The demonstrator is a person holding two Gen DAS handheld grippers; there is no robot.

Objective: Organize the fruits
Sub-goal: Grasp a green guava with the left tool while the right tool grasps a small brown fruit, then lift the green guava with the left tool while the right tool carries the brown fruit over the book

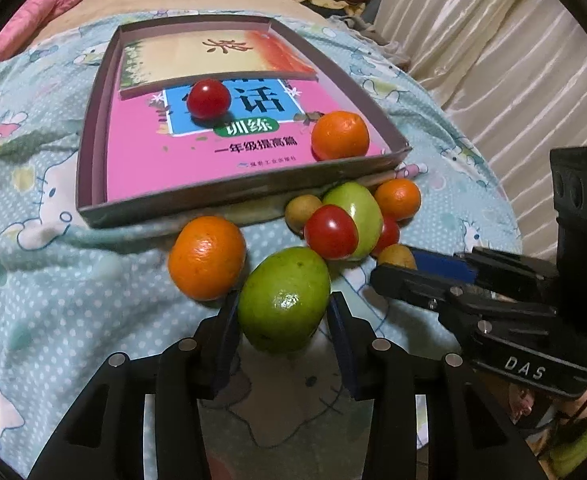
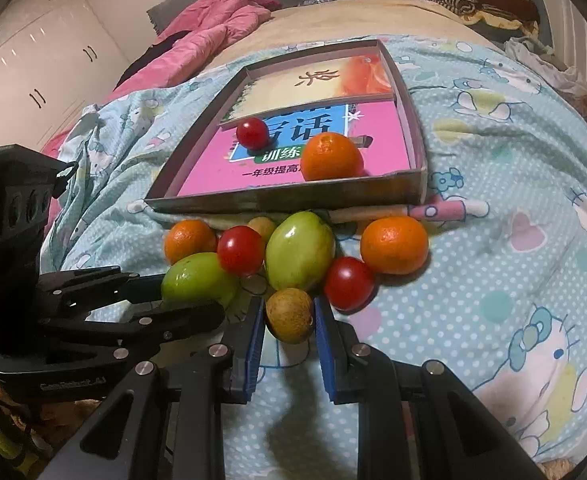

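Between the left gripper's (image 1: pixel 283 312) jaws sits a green fruit (image 1: pixel 283 300) on the bed, pads closed against its flanks, long axis tilted up-right. Beside it, the right gripper (image 2: pixel 289 320) pinches a small brown fruit (image 2: pixel 289 316). Straight ahead lies the box (image 1: pixel 93 184).

left gripper (image 1: pixel 283 312) clamping green fruit (image 1: pixel 283 298), box (image 1: pixel 229 194) behind

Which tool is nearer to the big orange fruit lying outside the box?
Left. The left tool grips a green fruit touching that orange fruit; the right tool holds a brown fruit farther away.
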